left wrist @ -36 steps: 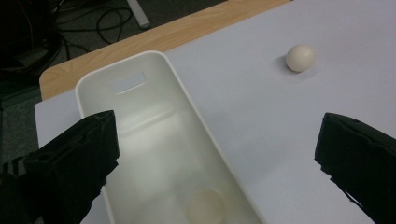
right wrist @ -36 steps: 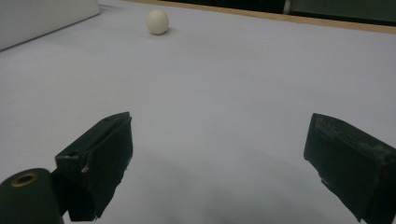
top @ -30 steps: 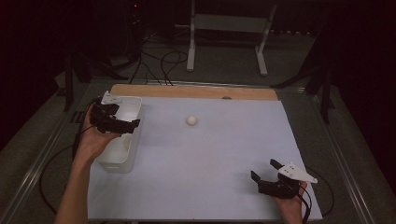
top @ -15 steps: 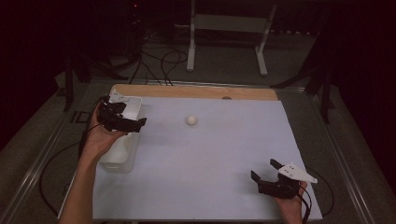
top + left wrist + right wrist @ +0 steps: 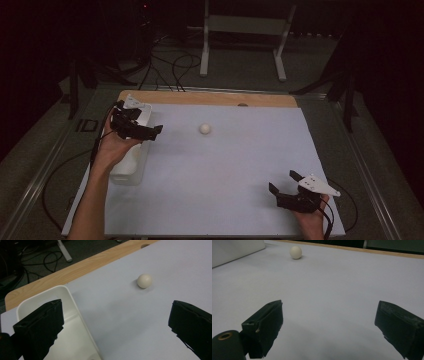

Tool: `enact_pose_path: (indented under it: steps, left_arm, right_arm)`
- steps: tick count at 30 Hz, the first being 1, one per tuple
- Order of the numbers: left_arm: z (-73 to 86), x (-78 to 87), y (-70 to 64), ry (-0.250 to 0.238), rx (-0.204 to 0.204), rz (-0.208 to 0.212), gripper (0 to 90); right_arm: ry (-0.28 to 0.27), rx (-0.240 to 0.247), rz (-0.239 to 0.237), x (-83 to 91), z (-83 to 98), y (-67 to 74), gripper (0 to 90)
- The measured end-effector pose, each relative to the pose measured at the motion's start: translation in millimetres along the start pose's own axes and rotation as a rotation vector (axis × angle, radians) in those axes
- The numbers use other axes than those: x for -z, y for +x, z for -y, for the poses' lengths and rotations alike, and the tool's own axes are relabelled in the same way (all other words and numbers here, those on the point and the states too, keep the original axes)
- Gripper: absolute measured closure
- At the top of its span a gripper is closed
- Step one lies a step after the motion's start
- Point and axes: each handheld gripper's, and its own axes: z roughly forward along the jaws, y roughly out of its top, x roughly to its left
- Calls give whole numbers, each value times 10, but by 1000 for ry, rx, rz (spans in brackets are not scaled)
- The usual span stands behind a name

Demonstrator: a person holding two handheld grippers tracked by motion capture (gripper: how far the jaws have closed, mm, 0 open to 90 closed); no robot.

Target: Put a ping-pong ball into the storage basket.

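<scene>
While I watch from the high view, my left gripper [image 5: 150,131] hangs above the far left part of the counter [image 5: 225,185], over the far end of a white rectangular plastic tub [image 5: 131,162] that lies along the left edge of the pale lilac sheet covering the counter. Its jaws are spread wide and hold nothing, pointing toward the middle of the counter. From the left gripper view I see the tub's rounded far corner [image 5: 62,290] below one jaw, with the bare sheet between the two jaws.

A small cream-white ball [image 5: 204,128] rests on the sheet in the far middle of the counter, to the right of the left gripper and apart from it, clear of the tub. In the left gripper view the ball [image 5: 144,280] lies ahead, nearer the right-hand jaw's side.

My right gripper [image 5: 284,184] sits low at the near right corner of the counter, held in my right hand [image 5: 310,220], jaws likewise spread wide and empty. I think it rests on the sheet, though the angle is too poor to be sure. In the right gripper view the ball [image 5: 295,252] shows far off, well apart from the jaws, with a stretch of the tub's wall [image 5: 234,251] at upper left.

A strip of light wood [image 5: 210,98] runs along the far edge of the counter.
</scene>
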Motion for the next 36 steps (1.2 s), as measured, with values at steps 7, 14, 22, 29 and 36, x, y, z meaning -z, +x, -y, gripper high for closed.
enact_pose_path:
  steps: [7,14,22,29,36]
  left_arm:
    - [-50,-39,-57,-1,-9,11,7]
    - [-98,-74,-99,-7,-16,24,7]
    - [-154,-144,-159,-5,-26,38,7]
    - [-227,-202,-209,4,-35,53,9]
    - [-305,-272,-251,23,-48,66,10]
  right_arm:
    - [0,1,0,1,-1,-1,76]
    - [-2,1,0,5,-1,-5,76]
    - [-2,1,-1,5,-1,-6,76]
    - [-1,0,-2,1,0,-7,76]
    - [-2,-1,-4,5,0,-9,76]
